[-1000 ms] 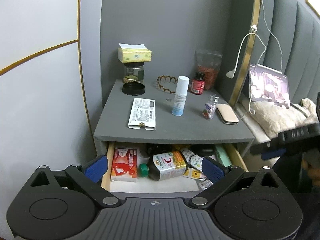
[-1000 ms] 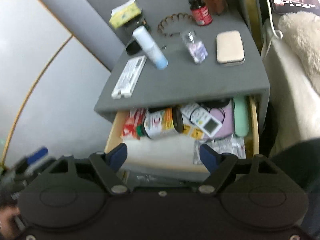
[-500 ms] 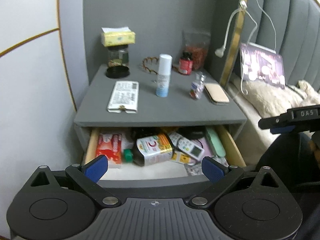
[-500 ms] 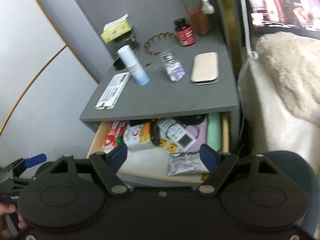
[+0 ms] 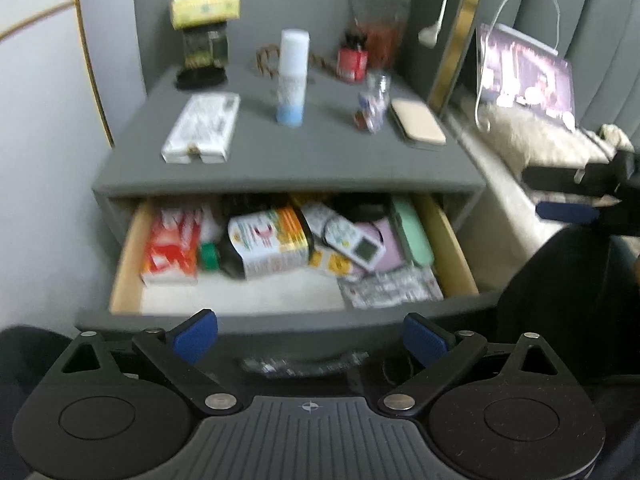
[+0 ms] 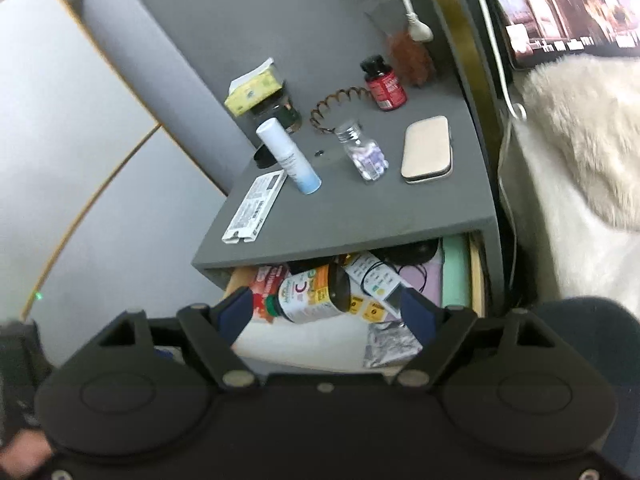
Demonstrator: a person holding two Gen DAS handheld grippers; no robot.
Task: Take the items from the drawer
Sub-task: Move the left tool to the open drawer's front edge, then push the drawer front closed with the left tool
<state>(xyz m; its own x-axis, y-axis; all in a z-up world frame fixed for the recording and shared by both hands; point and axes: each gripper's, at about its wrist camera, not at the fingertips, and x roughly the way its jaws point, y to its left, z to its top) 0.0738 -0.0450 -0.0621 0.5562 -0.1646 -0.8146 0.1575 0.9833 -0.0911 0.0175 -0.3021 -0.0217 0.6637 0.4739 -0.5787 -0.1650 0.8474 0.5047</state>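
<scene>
The grey nightstand's drawer [image 5: 288,322] stands open. Inside lie a red box [image 5: 172,246], a dark vitamin bottle [image 5: 268,242] on its side, a white remote [image 5: 348,238], a mint green case [image 5: 412,230] and a foil pack [image 5: 390,288]. My left gripper [image 5: 310,336] is open and empty, in front of the drawer's front edge. My right gripper [image 6: 330,312] is open and empty, above the vitamin bottle [image 6: 312,294] and apart from it. The right gripper also shows at the right edge of the left wrist view [image 5: 576,200].
On the nightstand top [image 5: 288,160] stand a white spray bottle [image 5: 293,76], a flat white box [image 5: 202,128], a small pill bottle [image 5: 372,104], a beige case [image 5: 418,126], a red-labelled bottle [image 6: 384,84], a jar with a tissue pack [image 5: 205,36]. A bed with a tablet [image 5: 528,76] is to the right.
Both grippers have moved closer to the open drawer and look down into it more steeply. Both stay open and empty. The drawer's items have not moved.
</scene>
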